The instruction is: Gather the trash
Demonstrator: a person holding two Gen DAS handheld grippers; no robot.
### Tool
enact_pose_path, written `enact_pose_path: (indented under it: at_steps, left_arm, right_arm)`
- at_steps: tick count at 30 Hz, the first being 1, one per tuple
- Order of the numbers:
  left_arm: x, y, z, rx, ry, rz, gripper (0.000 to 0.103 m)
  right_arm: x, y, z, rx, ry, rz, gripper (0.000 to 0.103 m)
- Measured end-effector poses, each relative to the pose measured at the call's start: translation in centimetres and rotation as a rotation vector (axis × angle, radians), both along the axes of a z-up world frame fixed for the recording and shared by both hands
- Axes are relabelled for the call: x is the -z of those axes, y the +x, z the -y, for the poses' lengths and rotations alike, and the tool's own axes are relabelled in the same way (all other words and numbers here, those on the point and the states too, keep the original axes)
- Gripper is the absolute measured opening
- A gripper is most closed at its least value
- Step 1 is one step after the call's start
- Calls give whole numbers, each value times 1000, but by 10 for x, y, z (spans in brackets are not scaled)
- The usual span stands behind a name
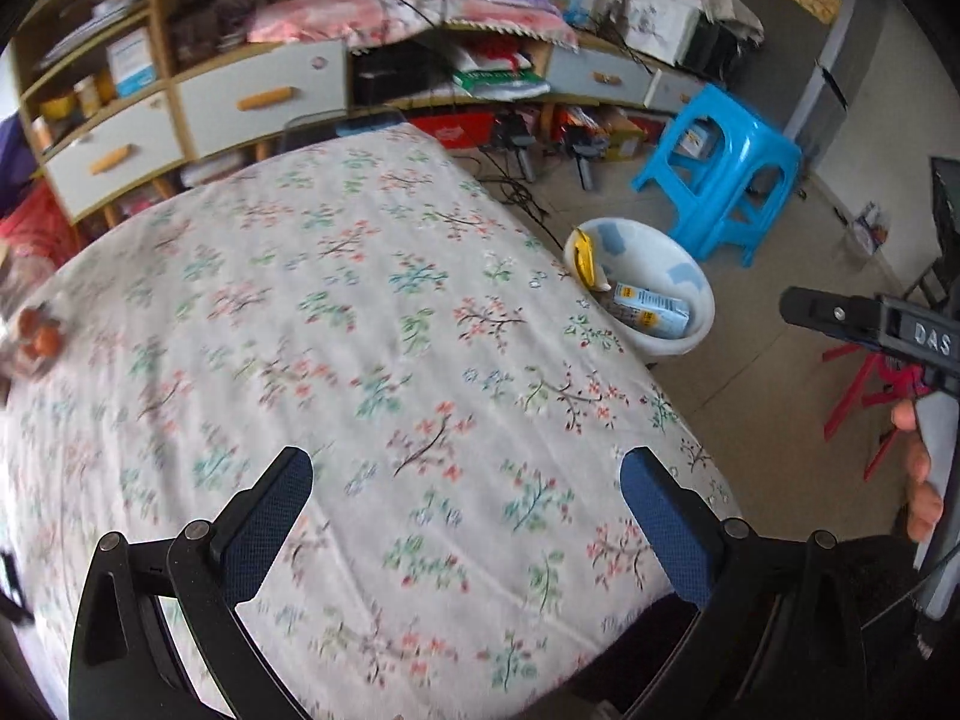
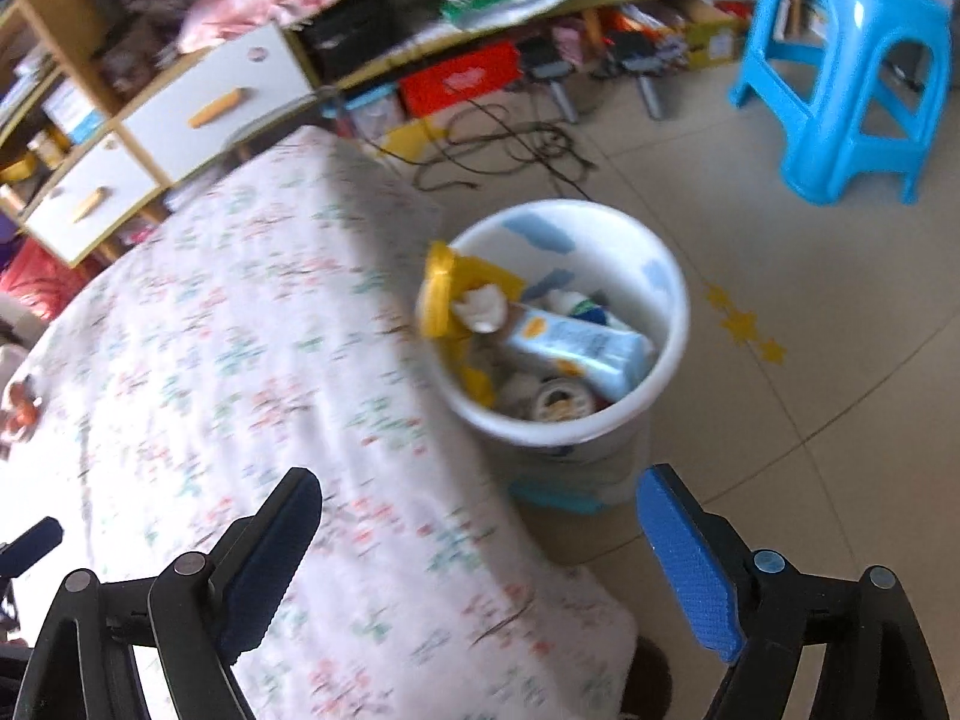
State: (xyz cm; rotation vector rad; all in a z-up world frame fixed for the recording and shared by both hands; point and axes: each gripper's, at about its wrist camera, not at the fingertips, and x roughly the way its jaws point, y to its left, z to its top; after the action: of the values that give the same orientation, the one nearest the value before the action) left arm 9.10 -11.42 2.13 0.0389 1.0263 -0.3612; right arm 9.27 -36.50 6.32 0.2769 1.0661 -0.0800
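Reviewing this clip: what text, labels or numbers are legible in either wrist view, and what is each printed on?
"DAS": white letters on the black body of the right gripper, seen from the left wrist view.
Blue and yellow carton in the white plastic trash bucket: print too small to read.
Pale blue tube in the bucket: label blurred.
Green and white package on the shelf: lettering unreadable.
Nothing else legible.

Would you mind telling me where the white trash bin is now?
The white trash bin stands on the floor beside the table's right edge, with the blue stool beyond it.
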Motion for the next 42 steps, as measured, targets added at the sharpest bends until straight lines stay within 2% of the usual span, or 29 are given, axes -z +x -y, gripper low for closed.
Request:
enact_pose_path:
  at_steps: [5, 9, 14, 19, 27, 42]
  left_arm:
    - [-13, -35, -18, -79, 50, 129, 103]
    - [-14, -54, -35, -140, 12, 146, 103]
    - [-14, -74, -42, -185, 57, 204, 103]
    - [-1, -79, -50, -222, 24, 184, 103]
    - [14, -79, -52, -233, 29, 149, 103]
    - [11, -85, -46, -219, 43, 182, 103]
  right_arm:
    - [-13, -37, -32, -18, -62, 76, 97]
    - [-14, -62, -55, -23, -101, 133, 99]
    - [-6, -81, -82, -20, -199, 198, 100]
    - [7, -89, -100, -23, -243, 256, 100]
    - [26, -85, -106, -23, -253, 229, 100]
    - [32, -88, -110, -38, -238, 214, 100]
